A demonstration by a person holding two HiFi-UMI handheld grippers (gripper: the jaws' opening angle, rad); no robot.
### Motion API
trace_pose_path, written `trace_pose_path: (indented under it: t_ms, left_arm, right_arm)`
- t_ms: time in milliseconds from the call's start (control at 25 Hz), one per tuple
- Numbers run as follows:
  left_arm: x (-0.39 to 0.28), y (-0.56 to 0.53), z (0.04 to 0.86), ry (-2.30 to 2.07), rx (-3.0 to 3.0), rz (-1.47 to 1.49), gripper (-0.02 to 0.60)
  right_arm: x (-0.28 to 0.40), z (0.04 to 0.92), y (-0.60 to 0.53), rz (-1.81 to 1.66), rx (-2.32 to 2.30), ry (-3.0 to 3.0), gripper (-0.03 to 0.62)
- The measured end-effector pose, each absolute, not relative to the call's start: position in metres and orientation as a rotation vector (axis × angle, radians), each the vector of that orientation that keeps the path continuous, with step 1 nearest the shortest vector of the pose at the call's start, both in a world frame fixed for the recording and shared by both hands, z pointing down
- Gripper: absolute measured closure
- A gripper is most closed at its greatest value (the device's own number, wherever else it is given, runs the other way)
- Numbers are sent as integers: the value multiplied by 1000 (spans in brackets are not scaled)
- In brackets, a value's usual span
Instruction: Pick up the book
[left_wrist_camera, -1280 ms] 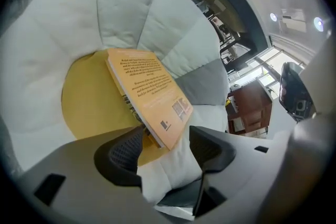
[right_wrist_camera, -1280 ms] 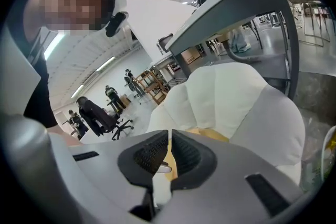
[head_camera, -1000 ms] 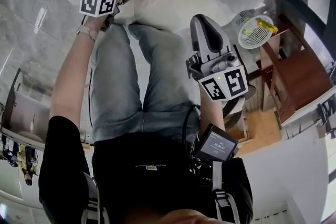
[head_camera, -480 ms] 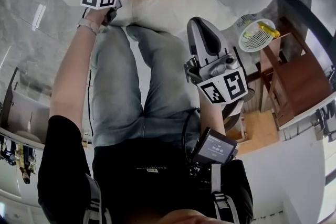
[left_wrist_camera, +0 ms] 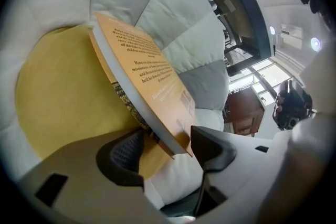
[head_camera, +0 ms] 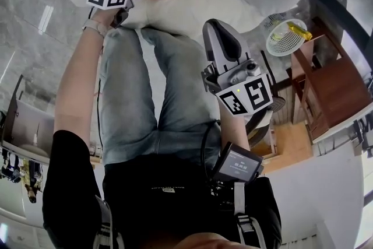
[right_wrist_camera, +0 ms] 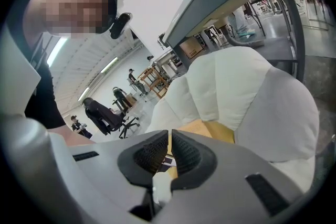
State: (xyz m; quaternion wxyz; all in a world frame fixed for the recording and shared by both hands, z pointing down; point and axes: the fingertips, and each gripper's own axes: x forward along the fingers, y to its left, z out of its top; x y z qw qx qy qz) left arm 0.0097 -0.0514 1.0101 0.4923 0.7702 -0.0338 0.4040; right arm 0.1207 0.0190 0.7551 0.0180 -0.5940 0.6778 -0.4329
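Left tongs point(left_wrist_camera: 168, 142) tight on book point(left_wrist_camera: 149, 73)

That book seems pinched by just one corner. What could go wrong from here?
1. The left gripper grips the book only at its lower corner, so the tilted book could pivot between the jaws or slip out onto the yellow cushion.
2. The right gripper is shut, empty and away from the book, so nothing would likely steady or catch it.
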Motion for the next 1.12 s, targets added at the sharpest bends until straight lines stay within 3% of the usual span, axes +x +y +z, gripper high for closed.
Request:
trace_pose_path:
  t_ms: [680, 1120]
  left_arm:
    - [140, -47, 979, -67, 1780, 820, 295]
    - [143, -45, 996, -179, 1605, 707, 295]
  right_arm:
    - [190, 751, 56, -1367, -1880, 1958, 557]
    - [215, 760, 76, -1350, -1920, 1861, 557]
